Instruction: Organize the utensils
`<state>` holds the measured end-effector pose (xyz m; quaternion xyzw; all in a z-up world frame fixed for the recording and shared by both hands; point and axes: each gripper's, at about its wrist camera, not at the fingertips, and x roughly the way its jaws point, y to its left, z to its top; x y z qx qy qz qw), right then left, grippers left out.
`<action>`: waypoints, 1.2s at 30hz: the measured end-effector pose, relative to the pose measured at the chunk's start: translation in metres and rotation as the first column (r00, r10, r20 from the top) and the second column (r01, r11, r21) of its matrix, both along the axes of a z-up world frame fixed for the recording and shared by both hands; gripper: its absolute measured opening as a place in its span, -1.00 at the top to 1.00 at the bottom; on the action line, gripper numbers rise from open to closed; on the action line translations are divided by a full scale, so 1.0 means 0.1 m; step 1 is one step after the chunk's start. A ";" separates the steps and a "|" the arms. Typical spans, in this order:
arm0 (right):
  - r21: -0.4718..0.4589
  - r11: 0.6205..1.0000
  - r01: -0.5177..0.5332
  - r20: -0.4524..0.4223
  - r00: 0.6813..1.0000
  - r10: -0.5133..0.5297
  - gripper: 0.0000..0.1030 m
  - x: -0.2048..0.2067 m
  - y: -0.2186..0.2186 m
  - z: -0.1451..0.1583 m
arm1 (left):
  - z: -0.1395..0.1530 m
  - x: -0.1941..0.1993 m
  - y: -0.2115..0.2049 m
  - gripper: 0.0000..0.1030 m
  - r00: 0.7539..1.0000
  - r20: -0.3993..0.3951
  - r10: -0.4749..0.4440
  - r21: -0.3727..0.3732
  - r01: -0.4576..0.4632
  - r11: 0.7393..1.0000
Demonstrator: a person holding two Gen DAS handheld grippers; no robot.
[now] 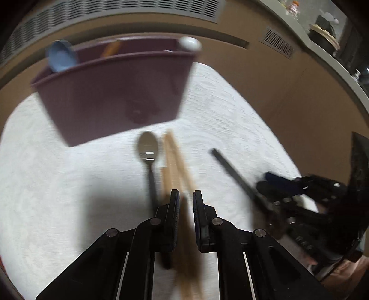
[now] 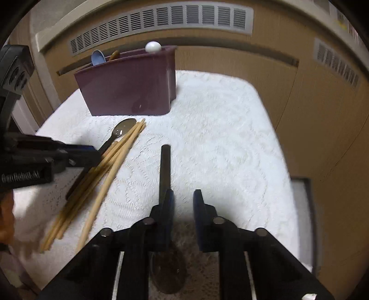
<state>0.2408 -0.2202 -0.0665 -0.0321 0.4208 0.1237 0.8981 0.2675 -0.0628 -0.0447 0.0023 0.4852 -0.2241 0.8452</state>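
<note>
A purple utensil holder (image 1: 115, 92) (image 2: 129, 87) stands at the back of the white cloth, with a blue spoon (image 1: 61, 56) (image 2: 98, 57) and a white spoon (image 1: 190, 43) (image 2: 153, 46) sticking out. In front lie a metal spoon (image 1: 148, 145) (image 2: 124, 128) and wooden chopsticks (image 1: 173, 157) (image 2: 115, 157). My left gripper (image 1: 186, 200) (image 2: 94, 154) is shut on the chopsticks, which run between its pads. A dark spoon (image 1: 230, 168) (image 2: 165, 166) lies with its handle under the left finger of my right gripper (image 2: 184, 200) (image 1: 269, 182). That gripper's jaws stand a narrow gap apart with nothing between them.
The white textured cloth (image 1: 46, 184) (image 2: 230, 138) covers the work surface. A brown wall with grey vents (image 2: 161, 20) rises close behind the holder. A dark-framed edge (image 2: 302, 184) borders the cloth on the right. A person's sleeve (image 1: 341, 272) shows behind the right gripper.
</note>
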 end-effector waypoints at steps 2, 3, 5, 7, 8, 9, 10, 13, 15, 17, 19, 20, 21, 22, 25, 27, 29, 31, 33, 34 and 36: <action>-0.018 1.000 0.004 0.012 1.000 -0.004 0.70 -0.04 -0.01 0.00 | -0.04 0.02 -0.15 0.75 1.000 -0.012 -0.021 0.031 0.021 0.999; -0.037 0.999 0.010 0.029 1.000 -0.009 0.70 -0.08 -0.02 0.01 | -0.06 0.02 -0.21 0.75 1.000 -0.012 -0.014 0.066 0.014 0.998; -0.041 0.999 0.014 0.048 0.999 -0.012 0.70 -0.13 -0.06 0.03 | -0.12 0.07 -0.26 0.75 1.000 -0.019 0.008 0.106 -0.006 0.994; -0.036 0.999 0.014 0.056 0.998 -0.012 0.70 -0.15 -0.11 0.04 | -0.17 0.14 -0.26 0.74 0.998 -0.046 0.034 0.101 -0.030 0.994; -0.034 0.999 0.016 0.060 0.998 -0.014 0.70 -0.15 -0.12 0.05 | -0.17 0.18 -0.26 0.74 0.998 -0.047 0.049 0.095 -0.044 0.994; -0.028 1.000 0.015 0.062 0.998 -0.013 0.70 -0.16 -0.14 0.05 | -0.18 0.21 -0.26 0.74 0.997 -0.050 0.055 0.095 -0.050 0.994; -0.021 1.000 0.012 0.061 0.998 -0.011 0.70 -0.14 -0.15 0.04 | -0.17 0.26 -0.27 0.74 0.997 -0.055 0.060 0.091 -0.055 0.994; -0.002 1.000 0.005 0.054 0.999 -0.005 0.70 -0.13 -0.16 0.03 | -0.17 0.41 -0.34 0.74 0.997 -0.042 0.064 0.097 -0.060 0.994; 0.021 1.000 -0.010 0.043 0.999 0.009 0.70 -0.12 -0.15 0.03 | -0.16 0.49 -0.36 0.74 0.997 -0.033 0.065 0.090 -0.062 0.994; 0.052 0.998 -0.029 0.031 0.999 0.027 0.70 -0.12 -0.13 0.05 | -0.16 0.50 -0.39 0.75 0.998 -0.002 0.059 0.093 -0.059 0.994; 0.073 0.996 -0.047 0.022 0.999 0.046 0.70 -0.12 -0.09 0.06 | -0.17 0.43 -0.43 0.76 0.998 0.048 0.037 0.122 -0.043 0.992; 0.079 0.995 -0.060 0.018 0.998 0.059 0.70 -0.11 -0.07 0.07 | -0.17 0.39 -0.43 0.77 0.998 0.062 0.032 0.129 -0.040 0.991; 0.080 0.994 -0.070 0.013 0.998 0.069 0.70 -0.09 -0.04 0.07 | -0.16 0.33 -0.40 0.79 0.997 0.072 0.032 0.128 -0.042 0.991; 0.079 0.994 -0.074 0.008 0.997 0.074 0.70 -0.08 -0.01 0.06 | -0.15 0.27 -0.35 0.81 0.996 0.078 0.043 0.114 -0.052 0.992; 0.078 0.993 -0.087 -0.019 0.996 0.088 0.70 0.01 0.07 0.02 | -0.06 0.06 -0.15 0.83 0.990 0.118 0.081 0.078 -0.090 0.993; 0.080 0.993 -0.081 -0.037 0.996 0.084 0.70 0.10 0.11 -0.02 | 0.01 -0.05 0.00 0.83 0.984 0.144 0.106 0.050 -0.115 0.992; 0.072 0.995 -0.075 -0.046 0.996 0.079 0.70 0.17 0.16 -0.05 | 0.10 -0.15 0.12 0.83 0.977 0.167 0.134 0.023 -0.140 0.990; 0.041 0.997 -0.070 -0.044 0.996 0.072 0.70 0.21 0.22 -0.07 | 0.15 -0.25 0.26 0.83 0.971 0.182 0.157 -0.008 -0.158 0.987; 0.009 0.997 -0.071 -0.051 0.996 0.071 0.70 0.27 0.29 -0.10 | 0.20 -0.31 0.38 0.83 0.965 0.196 0.176 -0.033 -0.173 0.984; -0.005 0.998 -0.068 -0.058 0.996 0.068 0.70 0.30 0.32 -0.13 | 0.21 -0.32 0.47 0.83 0.962 0.201 0.183 -0.043 -0.178 0.983; -0.023 0.998 -0.063 -0.054 0.997 0.062 0.78 0.33 0.35 -0.13 | 0.26 -0.36 0.57 0.83 0.955 0.219 0.200 -0.055 -0.193 0.980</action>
